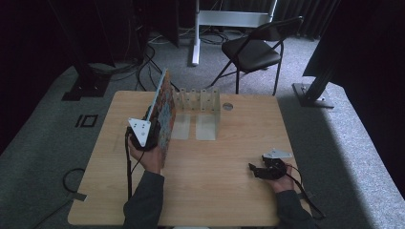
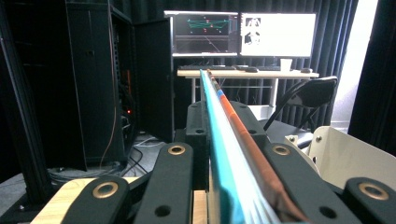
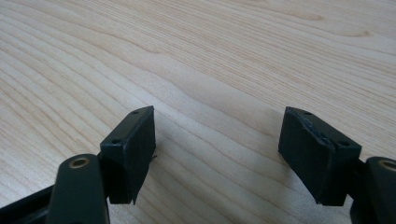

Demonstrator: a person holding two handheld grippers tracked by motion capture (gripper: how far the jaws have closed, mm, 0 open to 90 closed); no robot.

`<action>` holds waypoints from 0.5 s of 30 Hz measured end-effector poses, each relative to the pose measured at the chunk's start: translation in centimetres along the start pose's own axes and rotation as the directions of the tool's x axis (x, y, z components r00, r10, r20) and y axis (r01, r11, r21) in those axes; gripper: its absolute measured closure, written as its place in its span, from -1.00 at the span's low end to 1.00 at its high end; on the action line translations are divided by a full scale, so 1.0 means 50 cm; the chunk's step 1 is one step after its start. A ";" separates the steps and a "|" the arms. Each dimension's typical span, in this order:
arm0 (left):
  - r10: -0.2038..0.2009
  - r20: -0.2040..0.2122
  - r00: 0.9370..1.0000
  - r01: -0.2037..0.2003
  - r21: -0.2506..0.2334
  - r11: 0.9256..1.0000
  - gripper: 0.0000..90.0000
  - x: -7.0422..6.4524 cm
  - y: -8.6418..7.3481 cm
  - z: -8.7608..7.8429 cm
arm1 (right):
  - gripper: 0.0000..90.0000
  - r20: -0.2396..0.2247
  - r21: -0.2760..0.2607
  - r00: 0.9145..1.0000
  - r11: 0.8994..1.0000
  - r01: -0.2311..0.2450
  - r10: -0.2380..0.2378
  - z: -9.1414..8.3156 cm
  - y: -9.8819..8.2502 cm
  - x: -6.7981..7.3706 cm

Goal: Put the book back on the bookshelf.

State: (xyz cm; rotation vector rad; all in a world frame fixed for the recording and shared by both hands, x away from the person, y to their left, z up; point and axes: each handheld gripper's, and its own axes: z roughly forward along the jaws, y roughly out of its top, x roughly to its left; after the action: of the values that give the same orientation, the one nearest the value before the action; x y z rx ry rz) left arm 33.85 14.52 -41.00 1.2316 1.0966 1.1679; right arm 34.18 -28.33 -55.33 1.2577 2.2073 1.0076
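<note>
Left gripper (image 1: 152,135) clamps book (image 1: 163,112) upright just left of rack (image 1: 198,101), not yet slotted; right gripper (image 1: 260,171) open, idle on worktop (image 1: 215,191).

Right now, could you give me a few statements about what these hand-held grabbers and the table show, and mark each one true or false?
1. The left gripper is clamped on a thin colourful book held upright on edge. True.
2. The right gripper holds a cup. False: its jaws stand open over bare wood with nothing between them.
3. A pale rack with upright dividers stands on the table just right of the book. True.
4. The folding chair stands on the table. False: it stands on the carpet beyond the far edge.
</note>
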 end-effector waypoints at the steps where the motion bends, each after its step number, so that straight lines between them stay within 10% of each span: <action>1: -0.001 -0.001 1.000 0.001 0.001 1.000 0.77 0.000 0.000 0.000 | -0.40 0.000 0.000 1.000 1.000 0.000 0.000 0.000 0.000 0.000; 15: 0.002 -0.006 1.000 -0.002 -0.003 1.000 0.77 0.004 -0.005 -0.006 | -0.40 0.001 0.000 1.000 1.000 0.001 -0.001 0.000 0.000 0.000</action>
State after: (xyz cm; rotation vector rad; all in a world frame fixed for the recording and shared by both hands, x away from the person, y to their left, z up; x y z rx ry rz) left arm 33.61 14.74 -41.26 1.2276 1.0976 1.1750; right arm 34.18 -28.34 -55.33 1.2562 2.2072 1.0068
